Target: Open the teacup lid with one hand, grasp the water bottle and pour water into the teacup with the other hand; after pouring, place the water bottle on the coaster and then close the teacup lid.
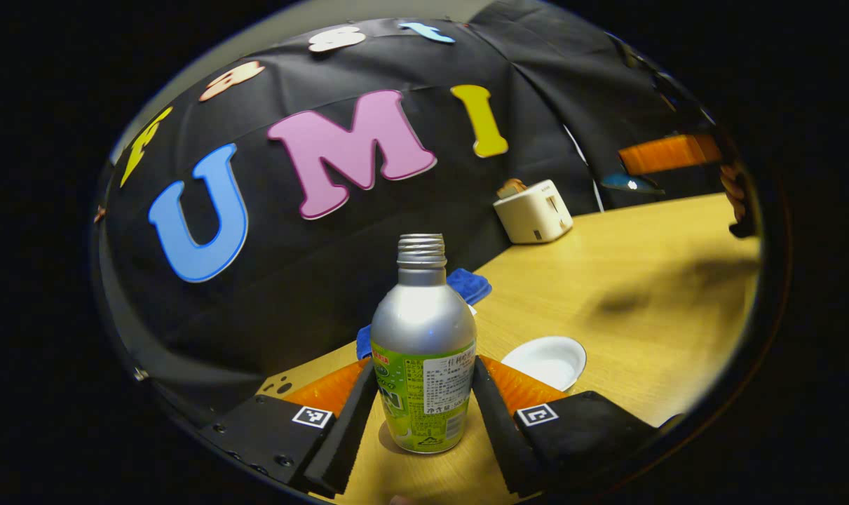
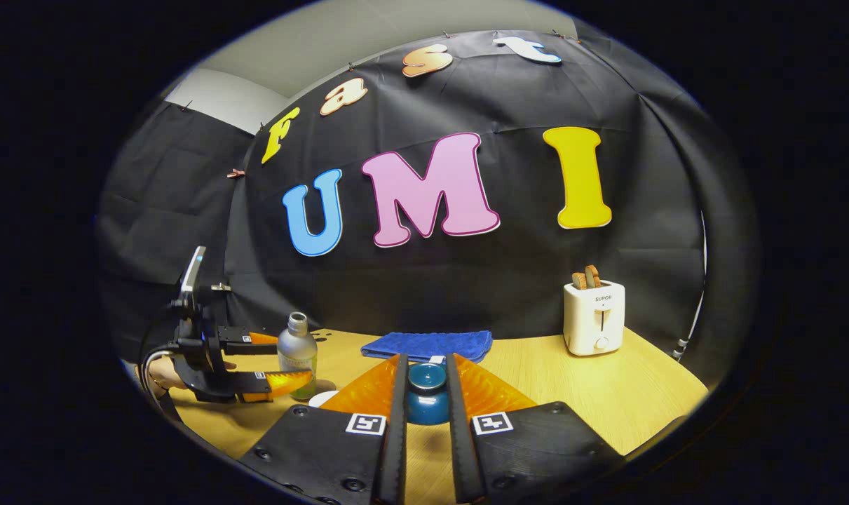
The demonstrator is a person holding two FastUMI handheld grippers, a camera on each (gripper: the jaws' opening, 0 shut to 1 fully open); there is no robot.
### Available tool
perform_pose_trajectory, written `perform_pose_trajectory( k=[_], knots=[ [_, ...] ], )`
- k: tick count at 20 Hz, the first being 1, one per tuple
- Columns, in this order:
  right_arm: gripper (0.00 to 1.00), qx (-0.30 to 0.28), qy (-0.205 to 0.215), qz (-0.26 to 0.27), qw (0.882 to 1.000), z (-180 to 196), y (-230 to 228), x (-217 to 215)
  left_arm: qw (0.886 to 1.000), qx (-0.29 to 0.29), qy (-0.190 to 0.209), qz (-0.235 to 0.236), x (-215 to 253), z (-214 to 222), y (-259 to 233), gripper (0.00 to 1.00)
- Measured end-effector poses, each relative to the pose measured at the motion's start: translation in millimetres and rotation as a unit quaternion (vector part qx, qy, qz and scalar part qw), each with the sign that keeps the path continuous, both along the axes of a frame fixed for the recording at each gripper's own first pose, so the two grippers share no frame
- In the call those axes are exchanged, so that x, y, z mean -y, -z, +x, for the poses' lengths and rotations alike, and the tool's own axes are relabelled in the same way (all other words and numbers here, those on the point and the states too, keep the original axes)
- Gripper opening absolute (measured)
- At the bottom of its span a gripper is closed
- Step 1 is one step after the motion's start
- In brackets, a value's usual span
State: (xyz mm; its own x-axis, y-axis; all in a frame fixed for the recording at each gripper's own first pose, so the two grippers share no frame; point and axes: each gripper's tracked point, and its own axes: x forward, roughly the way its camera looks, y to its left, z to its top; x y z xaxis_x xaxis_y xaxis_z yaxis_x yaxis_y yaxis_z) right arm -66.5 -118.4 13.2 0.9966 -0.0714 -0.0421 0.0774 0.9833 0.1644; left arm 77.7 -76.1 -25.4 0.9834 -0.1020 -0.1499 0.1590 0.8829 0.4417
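Note:
A silver water bottle (image 1: 424, 344) with a green label and no cap stands on the wooden table (image 1: 641, 252). My left gripper (image 1: 424, 368) is shut on it, one finger pressing each side of the label. The right gripper view shows that bottle (image 2: 296, 351) at the far left, in the left gripper (image 2: 289, 360) held by a hand. My right gripper (image 2: 426, 361) is shut on the dark blue teacup lid (image 2: 426, 393). In the left gripper view the lid (image 1: 631, 184) hangs above the table at the right edge. A white round coaster (image 1: 545, 361) lies just right of the bottle.
A folded blue cloth (image 2: 428, 345) lies at the back of the table against the black wall. A white toaster (image 2: 594, 317) with toast in it stands at the back right. The coaster (image 2: 322, 398) lies between the two grippers.

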Motion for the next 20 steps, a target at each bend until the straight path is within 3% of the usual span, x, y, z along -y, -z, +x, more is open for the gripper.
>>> perform_pose_trajectory(
  k=[3, 9, 20],
  knots=[
    [0.25, 0.005, 0.002, -0.001, 1.0, -1, -3, 2, 0.998, 0.025, -0.028, -0.057, -21, 3, -14, 0.81],
    [0.25, 0.004, 0.002, 0.0, 1.0, -2, -2, 2, 0.981, 0.063, -0.07, -0.172, -72, 40, -25, 0.81],
    [0.25, 0.001, 0.005, 0.003, 1.0, -2, 2, 6, 0.975, 0.019, -0.069, -0.213, -73, 60, -6, 0.82]
  ],
)
